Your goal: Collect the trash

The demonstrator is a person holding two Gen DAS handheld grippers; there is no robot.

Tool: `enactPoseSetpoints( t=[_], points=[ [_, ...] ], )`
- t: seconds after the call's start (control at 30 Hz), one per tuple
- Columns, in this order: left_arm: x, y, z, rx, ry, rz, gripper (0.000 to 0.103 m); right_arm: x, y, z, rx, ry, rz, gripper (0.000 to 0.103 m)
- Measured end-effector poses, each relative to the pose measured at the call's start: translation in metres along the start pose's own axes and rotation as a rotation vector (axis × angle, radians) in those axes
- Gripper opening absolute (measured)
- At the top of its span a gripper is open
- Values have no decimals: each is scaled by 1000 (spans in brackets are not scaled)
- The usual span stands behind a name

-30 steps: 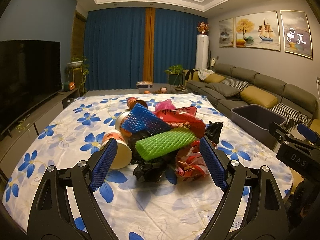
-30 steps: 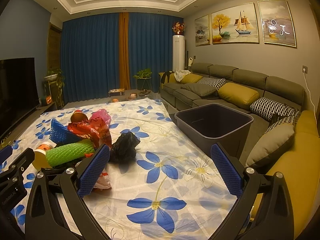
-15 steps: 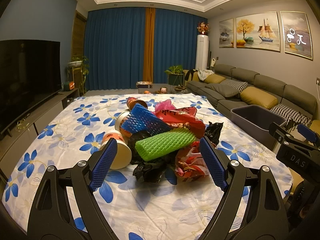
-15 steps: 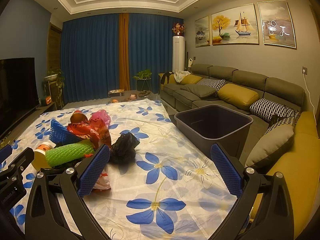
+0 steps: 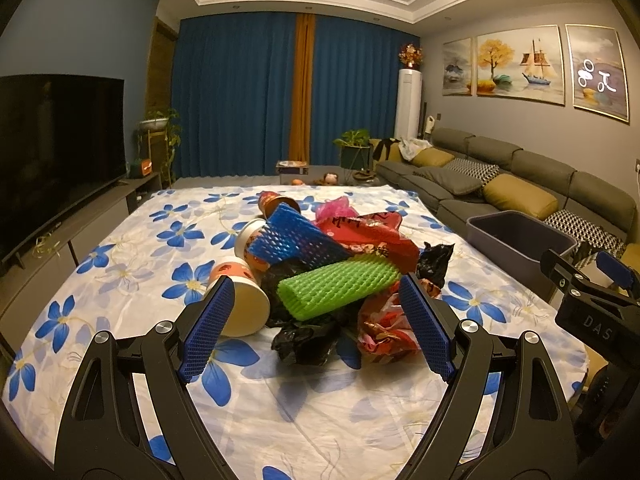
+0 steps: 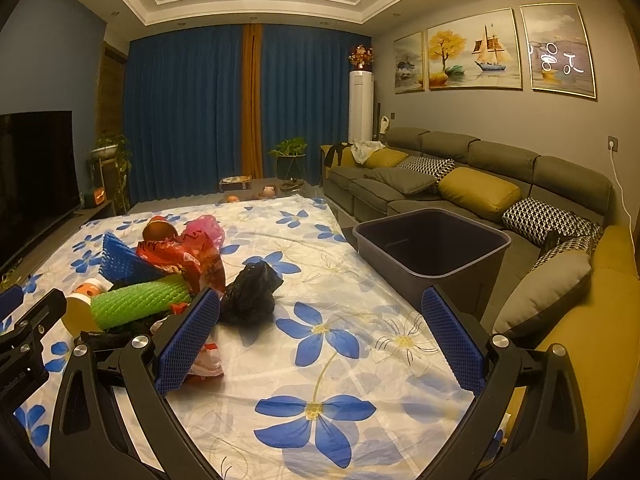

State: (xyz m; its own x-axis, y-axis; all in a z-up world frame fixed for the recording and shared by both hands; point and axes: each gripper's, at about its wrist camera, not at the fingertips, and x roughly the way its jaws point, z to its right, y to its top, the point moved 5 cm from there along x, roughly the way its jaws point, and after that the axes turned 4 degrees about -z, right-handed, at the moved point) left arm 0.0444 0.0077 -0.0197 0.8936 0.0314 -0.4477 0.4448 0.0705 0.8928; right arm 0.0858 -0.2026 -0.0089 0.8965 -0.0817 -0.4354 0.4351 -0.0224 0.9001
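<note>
I have the left gripper (image 5: 316,328) hovering with its jaws spread wide and empty, framing the trash pile (image 5: 320,264) heaped on the flowered cloth of the desk (image 5: 120,280), with a green foam net (image 5: 340,288) on top and a paper cup (image 5: 244,308) at its left. My right gripper (image 6: 320,344) also has its jaws wide apart, holding nothing, over bare cloth. The dark bin (image 6: 432,256) stands at the desk's right edge, beside the sofa (image 6: 500,184).

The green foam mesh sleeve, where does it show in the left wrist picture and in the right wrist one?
Left wrist: the green foam mesh sleeve lies centre frame, on top of the trash pile.
Right wrist: the green foam mesh sleeve lies at left, mid-height.
Shared landmark: the dark grey plastic bin, right of the pile in both.
</note>
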Motion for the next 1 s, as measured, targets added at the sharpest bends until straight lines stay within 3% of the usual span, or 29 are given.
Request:
enactPoseSetpoints(
  t=[0.7,1.0],
  points=[
    [11,-3,-2,-1,-7,-13,83,9,-4,-7,-12,13,-12,98],
    [19,-7,-15,-12,-9,-16,78,17,-12,-22,-38,75,-22,98]
  ],
)
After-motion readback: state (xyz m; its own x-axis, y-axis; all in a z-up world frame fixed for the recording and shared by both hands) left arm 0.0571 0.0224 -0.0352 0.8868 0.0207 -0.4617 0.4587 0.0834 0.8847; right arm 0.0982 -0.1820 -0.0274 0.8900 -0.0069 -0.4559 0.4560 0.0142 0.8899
